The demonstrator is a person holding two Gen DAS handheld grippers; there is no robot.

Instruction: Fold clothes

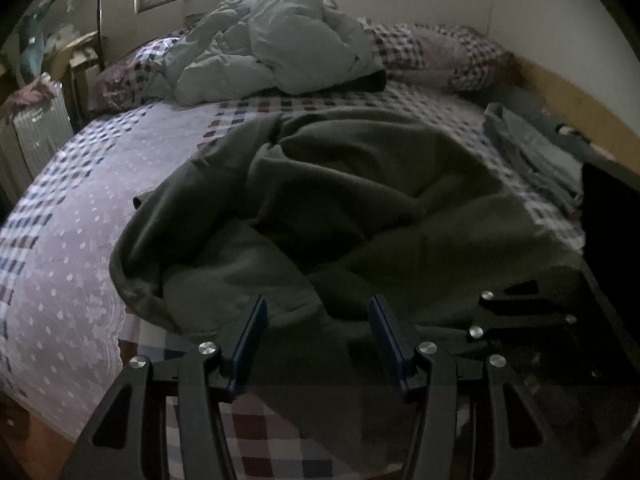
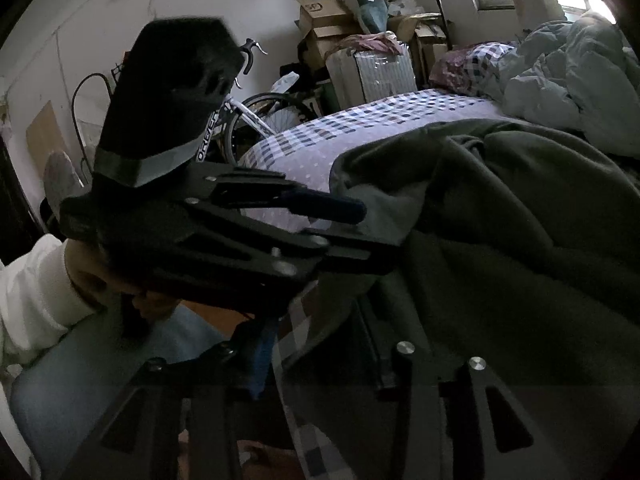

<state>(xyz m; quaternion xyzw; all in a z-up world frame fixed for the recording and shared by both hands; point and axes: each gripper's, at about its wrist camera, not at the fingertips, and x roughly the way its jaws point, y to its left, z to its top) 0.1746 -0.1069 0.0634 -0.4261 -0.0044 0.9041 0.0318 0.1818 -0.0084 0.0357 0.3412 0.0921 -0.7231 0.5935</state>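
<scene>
A dark olive-green fleece garment point(image 1: 340, 200) sprawls in a crumpled heap across the near half of the bed with the lilac checked and dotted sheet point(image 1: 80, 216). It looks soft and matte, thick with folds; a paler, greyer inner face shows at its near left edge, where the cloth curls over on itself. No sleeve or collar can be made out, so which end is which I cannot tell. The heap runs longest on a diagonal in the left wrist view, from the near left curl up toward the far right, with its near edge draping over the bed's side.

The left gripper point(image 1: 318, 320) sits low at that near edge, its blue-padded fingers point(image 1: 252, 332) set wide apart, the green cloth lying between and beyond them, nothing pinched. In the right wrist view the same tool comes in from the left, one blue finger laid at the pale edge of the garment point(image 2: 500, 220).

The right gripper point(image 2: 320, 364) is low in the right wrist view, dark and partly buried under cloth; whether its fingers are parted or closed on fabric, I cannot tell.

Further up the bed lies a rumpled pale blue-grey duvet point(image 1: 276, 48), touching checked pillows point(image 1: 436, 52). To the right, beside the garment, is a folded grey-blue garment stack point(image 1: 532, 152). Beyond the bed stand a white bicycle point(image 2: 248, 120) and stacked cardboard boxes point(image 2: 324, 16).
</scene>
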